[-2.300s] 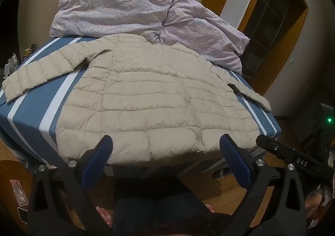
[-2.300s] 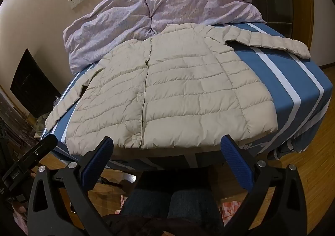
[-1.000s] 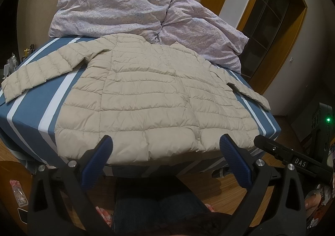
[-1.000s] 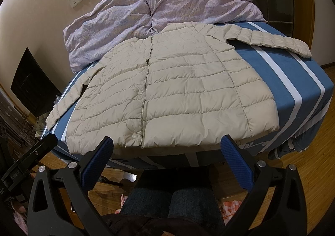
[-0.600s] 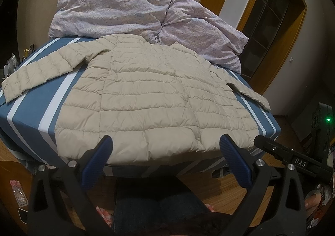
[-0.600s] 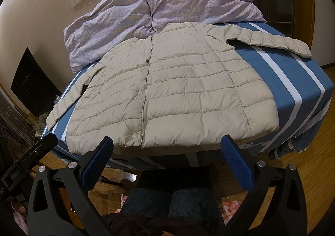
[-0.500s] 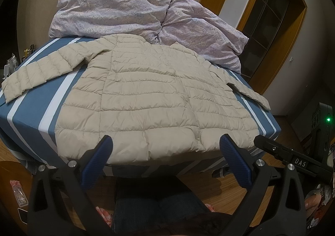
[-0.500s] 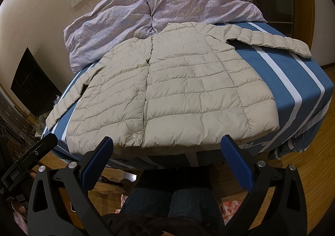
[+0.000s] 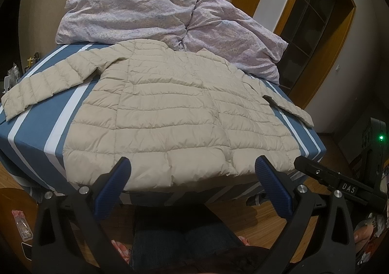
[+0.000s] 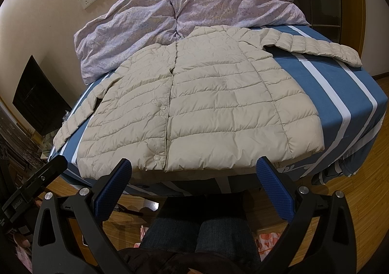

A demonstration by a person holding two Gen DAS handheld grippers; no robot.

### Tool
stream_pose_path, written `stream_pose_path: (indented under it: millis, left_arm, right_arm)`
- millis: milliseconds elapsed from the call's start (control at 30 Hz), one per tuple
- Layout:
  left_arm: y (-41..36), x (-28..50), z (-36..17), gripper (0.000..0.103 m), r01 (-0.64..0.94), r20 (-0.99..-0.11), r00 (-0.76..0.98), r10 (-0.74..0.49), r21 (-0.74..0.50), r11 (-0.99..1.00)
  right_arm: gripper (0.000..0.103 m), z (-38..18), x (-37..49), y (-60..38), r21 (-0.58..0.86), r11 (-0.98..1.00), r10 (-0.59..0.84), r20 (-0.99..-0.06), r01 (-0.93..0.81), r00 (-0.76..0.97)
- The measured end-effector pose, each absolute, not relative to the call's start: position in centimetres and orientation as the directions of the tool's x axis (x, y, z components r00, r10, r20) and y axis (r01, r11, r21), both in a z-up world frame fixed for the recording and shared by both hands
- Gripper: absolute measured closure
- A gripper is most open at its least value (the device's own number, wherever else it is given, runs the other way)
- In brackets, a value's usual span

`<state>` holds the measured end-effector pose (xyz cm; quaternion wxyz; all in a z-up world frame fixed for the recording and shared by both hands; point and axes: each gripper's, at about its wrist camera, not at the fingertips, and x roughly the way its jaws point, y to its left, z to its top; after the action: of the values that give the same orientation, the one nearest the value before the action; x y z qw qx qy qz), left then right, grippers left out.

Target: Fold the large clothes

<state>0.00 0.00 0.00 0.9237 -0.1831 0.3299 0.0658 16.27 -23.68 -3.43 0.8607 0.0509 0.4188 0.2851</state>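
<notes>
A beige quilted puffer jacket (image 9: pixel 170 113) lies flat, front up and buttoned, on a blue bed with white stripes (image 9: pixel 43 128). Both sleeves are spread out to the sides. It also shows in the right wrist view (image 10: pixel 209 108), hem toward me. My left gripper (image 9: pixel 192 172) is open and empty, held just short of the hem near the bed's front edge. My right gripper (image 10: pixel 193 169) is open and empty, also just short of the hem. The other gripper's black body shows at the right edge (image 9: pixel 340 184) and at the left edge (image 10: pixel 31 184).
A crumpled lilac duvet (image 9: pixel 150 16) is piled at the head of the bed, touching the jacket's collar. My knees in jeans (image 10: pixel 201 232) are below the bed's front edge. A wooden floor (image 10: pixel 364 201) surrounds the bed. A dark doorway (image 9: pixel 311 19) is at the right.
</notes>
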Motion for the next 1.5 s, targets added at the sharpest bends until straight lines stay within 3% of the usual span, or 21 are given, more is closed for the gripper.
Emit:
stream_pose_path:
  millis: [967, 1500]
  left_arm:
    - [1.4, 2.2, -0.9, 0.002, -0.263, -0.656, 0.755, 0.017, -0.280, 0.923]
    - [5.5, 12.1, -3.7, 0.002, -0.350, -0.745, 0.650, 0.149, -0.119, 0.929]
  right_arm:
    - [0.001, -3.8, 19.1, -23.6, 0.304, 0.853, 0.502, -0.702, -0.424, 0.506]
    - [0.001, -5.3, 31.9, -28.6, 0.302, 0.943, 0.329, -0.766, -0.143, 0.552]
